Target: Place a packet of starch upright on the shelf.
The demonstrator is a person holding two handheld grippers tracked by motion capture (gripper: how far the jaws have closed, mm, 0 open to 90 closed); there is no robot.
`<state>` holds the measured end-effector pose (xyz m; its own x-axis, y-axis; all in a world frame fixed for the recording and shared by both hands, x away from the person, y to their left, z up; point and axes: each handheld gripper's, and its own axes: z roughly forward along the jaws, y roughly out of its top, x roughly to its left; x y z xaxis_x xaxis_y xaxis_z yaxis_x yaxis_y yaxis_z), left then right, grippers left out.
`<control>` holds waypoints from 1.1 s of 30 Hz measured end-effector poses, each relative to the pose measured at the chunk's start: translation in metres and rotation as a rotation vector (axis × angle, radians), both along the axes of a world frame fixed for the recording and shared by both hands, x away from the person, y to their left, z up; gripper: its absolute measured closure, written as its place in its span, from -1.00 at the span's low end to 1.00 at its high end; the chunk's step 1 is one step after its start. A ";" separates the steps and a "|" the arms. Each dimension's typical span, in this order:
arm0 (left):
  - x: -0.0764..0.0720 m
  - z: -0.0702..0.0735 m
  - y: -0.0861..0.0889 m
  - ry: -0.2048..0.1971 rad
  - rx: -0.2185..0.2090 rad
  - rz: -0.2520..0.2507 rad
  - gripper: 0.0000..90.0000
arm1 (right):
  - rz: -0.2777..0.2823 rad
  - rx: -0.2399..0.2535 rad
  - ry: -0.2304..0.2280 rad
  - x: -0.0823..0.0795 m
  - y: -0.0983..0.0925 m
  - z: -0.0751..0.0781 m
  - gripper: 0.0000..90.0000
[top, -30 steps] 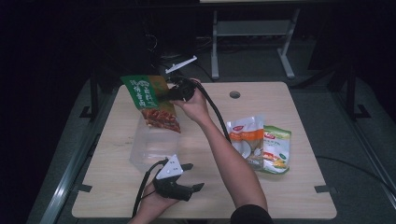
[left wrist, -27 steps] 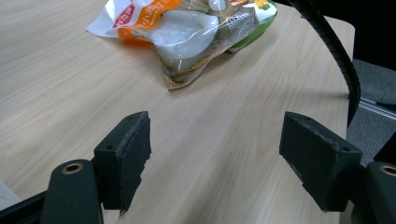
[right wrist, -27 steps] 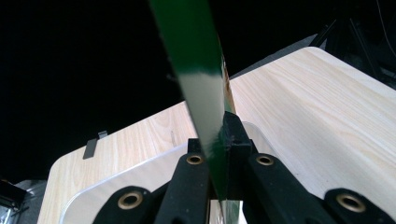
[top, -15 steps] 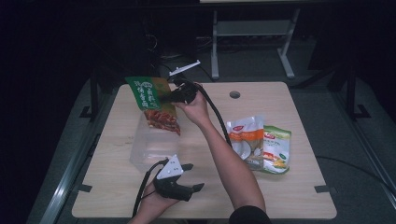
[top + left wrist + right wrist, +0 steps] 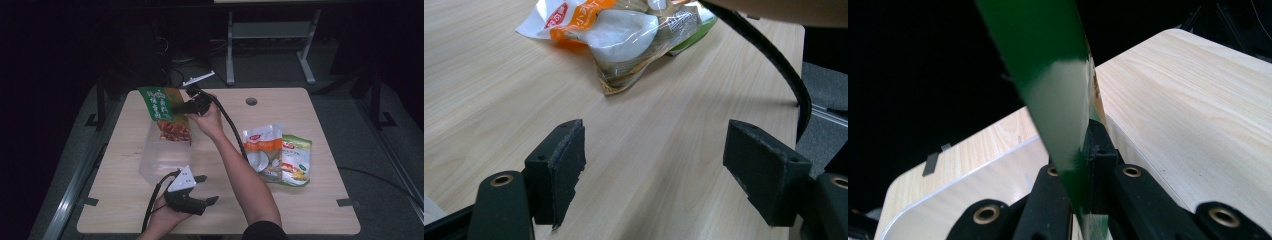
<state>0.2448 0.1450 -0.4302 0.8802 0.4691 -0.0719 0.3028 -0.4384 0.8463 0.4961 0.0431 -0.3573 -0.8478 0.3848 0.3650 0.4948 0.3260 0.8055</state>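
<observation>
As the pictures from a second ago are set against the present one, the counter [image 5: 310,210] and everything resting on it keep their places: the clear plastic bin [image 5: 162,160] stands left of centre, and the two snack packets [image 5: 277,152] lie well apart to its right, one overlapping the other. The change concerns the green snack bag [image 5: 164,112]. It has come down and now hangs upright with its lower, red-printed end inside the open top of the bin; whether it touches the bin floor cannot be told.

The right hand-held gripper [image 5: 186,107] is clenched on the bag's side edge, and the right gripper view shows the green film [image 5: 1058,100] pinched flat between its closed jaws. The left hand-held gripper [image 5: 204,189] rests near the front edge of the counter, released, its pads [image 5: 561,165] standing wide apart over bare wood.

Judgement: the bag is mid-placement into the bin. The remaining step is probably a short further descent, then release. The two packets remain unhandled.
</observation>
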 end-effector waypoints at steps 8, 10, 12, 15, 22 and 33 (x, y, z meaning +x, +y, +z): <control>0.001 0.000 -0.001 0.000 0.002 0.002 -0.45 | -0.043 0.050 0.041 0.005 -0.015 -0.012 0.92; 0.000 0.000 -0.001 -0.001 0.004 0.002 -0.45 | -0.050 0.035 0.035 0.005 -0.015 -0.011 0.70; 0.000 0.000 -0.001 -0.002 0.006 0.002 -0.45 | -0.052 0.025 0.046 0.005 -0.017 -0.012 0.57; 0.000 0.000 -0.001 -0.003 0.013 0.001 -0.45 | -0.064 0.008 0.035 0.003 -0.021 -0.011 0.45; -0.001 -0.001 -0.003 -0.006 0.022 -0.005 -0.45 | -0.065 0.001 0.046 -0.005 -0.036 -0.007 0.21; 0.000 -0.002 -0.006 -0.005 0.027 -0.015 -0.45 | -0.065 -0.006 0.051 -0.024 -0.069 -0.004 0.13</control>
<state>0.2449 0.1386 -0.4326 0.8873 0.4578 -0.0553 0.2923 -0.4657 0.8353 0.4726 -0.0257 -0.3618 -0.8013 0.4409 0.4044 0.5552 0.2964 0.7771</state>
